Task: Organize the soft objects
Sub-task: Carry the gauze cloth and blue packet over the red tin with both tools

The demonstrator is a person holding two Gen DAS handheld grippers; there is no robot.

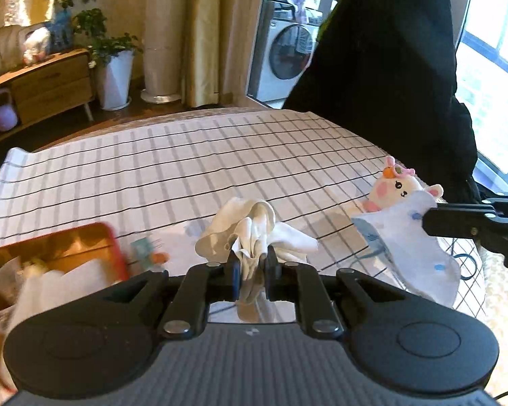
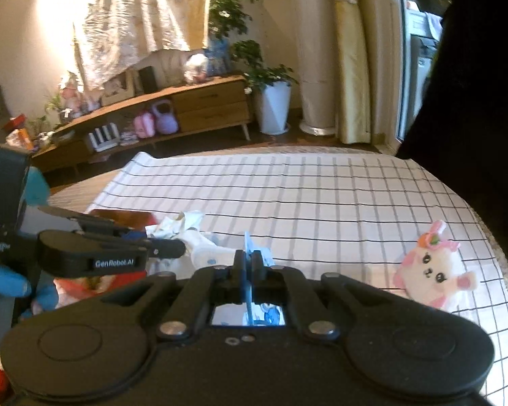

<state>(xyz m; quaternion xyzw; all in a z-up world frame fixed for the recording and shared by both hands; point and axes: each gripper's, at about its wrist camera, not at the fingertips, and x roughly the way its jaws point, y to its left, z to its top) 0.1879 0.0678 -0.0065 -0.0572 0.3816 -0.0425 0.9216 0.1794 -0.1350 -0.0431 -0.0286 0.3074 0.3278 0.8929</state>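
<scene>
a big checked sheet (image 1: 186, 169) covers the bed, and all the soft things sit on it. a person in black clothes (image 1: 389, 67) stands at the far right edge of the bed. a red box (image 1: 61, 253) with soft things inside sits on the sheet at the left, blurry in the left view.

the left gripper (image 1: 252, 264) is pinched tight on a bunched-up white cloth (image 1: 254, 226). the cloth sticks up between its two fingers and hangs down behind them too.

the right gripper (image 2: 249, 264) is squeezed shut on a white cloth with blue spots (image 1: 413, 247). in the right view only a thin blue edge of that cloth shows between the fingers. in the left view the spotted cloth hangs down from the gripper, just in front of a bunny toy (image 1: 401, 189) and hiding its lower part.

the bunny toy is white and pink with a flower on its head, and it lies on the sheet near the right edge. the two grippers are close, side by side.
</scene>
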